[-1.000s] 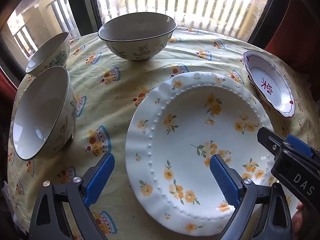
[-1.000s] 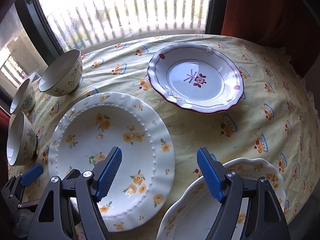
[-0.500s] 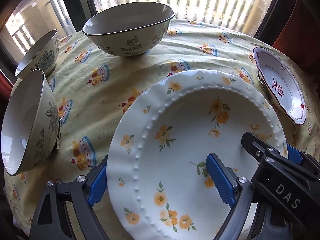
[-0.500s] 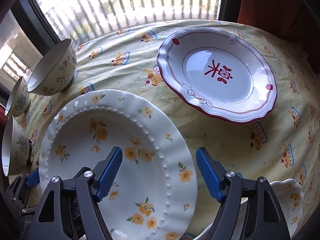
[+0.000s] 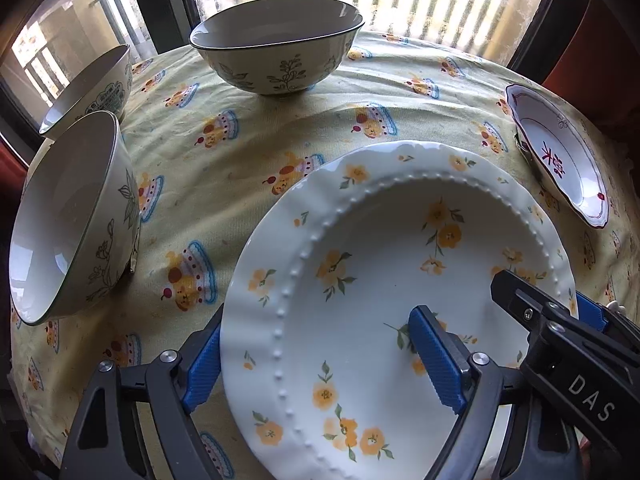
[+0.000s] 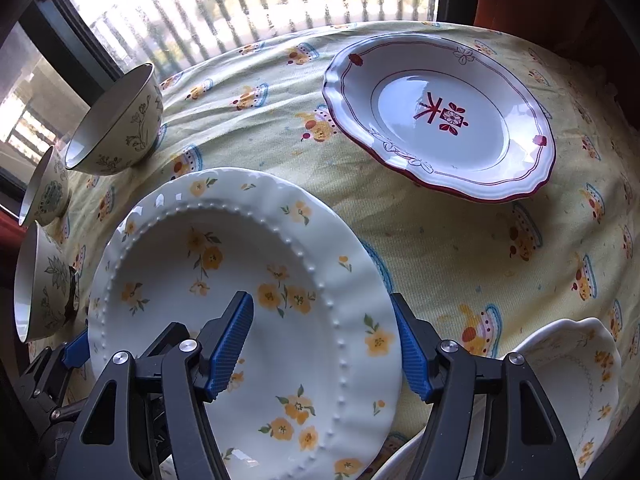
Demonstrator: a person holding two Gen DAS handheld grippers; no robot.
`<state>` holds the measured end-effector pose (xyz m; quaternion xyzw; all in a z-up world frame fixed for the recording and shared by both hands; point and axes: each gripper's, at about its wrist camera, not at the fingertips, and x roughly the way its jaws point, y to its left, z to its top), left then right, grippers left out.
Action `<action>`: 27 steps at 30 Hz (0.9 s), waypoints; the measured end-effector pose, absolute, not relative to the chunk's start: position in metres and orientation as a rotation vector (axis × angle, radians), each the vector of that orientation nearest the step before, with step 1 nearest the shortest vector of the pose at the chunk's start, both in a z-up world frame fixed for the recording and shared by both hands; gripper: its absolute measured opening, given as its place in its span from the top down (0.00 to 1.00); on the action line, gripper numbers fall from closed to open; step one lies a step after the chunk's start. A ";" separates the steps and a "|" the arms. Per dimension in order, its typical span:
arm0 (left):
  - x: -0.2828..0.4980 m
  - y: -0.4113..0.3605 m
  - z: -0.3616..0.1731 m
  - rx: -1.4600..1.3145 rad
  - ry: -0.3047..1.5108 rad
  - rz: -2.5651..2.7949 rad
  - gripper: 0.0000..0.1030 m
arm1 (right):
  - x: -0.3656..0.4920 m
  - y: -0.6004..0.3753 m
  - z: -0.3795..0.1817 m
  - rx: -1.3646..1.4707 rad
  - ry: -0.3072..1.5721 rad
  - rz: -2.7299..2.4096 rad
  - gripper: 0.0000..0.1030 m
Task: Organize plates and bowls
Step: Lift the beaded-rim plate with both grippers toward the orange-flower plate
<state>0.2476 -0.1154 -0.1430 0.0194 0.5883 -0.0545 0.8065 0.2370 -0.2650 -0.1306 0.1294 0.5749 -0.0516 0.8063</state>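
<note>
Window-side yellow tablecloth | both claws spread, straddling floral plate rims | 3 bowls

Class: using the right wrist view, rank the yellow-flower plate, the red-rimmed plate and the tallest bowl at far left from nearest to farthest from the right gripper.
1. Yellow-flower plate, its rim between the right gripper fingers.
2. Red-rimmed plate, ahead and right.
3. Bowl, far left by the window.

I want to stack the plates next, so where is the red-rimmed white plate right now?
The red-rimmed white plate sits on the yellow tablecloth at the table's far right, beyond the yellow-flowered white plate; the left wrist view shows it at the right edge.
</note>
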 end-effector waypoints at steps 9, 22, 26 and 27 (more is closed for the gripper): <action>0.218 -0.087 -0.144 0.052 1.267 -0.097 0.15 | 0.213 -0.246 -0.132 0.258 1.256 -0.054 0.39; 0.211 -0.083 -0.145 0.043 1.250 -0.106 0.21 | 0.213 -0.244 -0.131 0.219 1.259 -0.007 0.46; 0.213 -0.083 -0.144 0.022 1.261 -0.076 0.21 | 0.212 -0.242 -0.130 0.188 1.248 0.009 0.47; 0.213 -0.083 -0.143 0.013 1.260 -0.069 0.21 | 0.212 -0.242 -0.130 0.184 1.243 0.010 0.47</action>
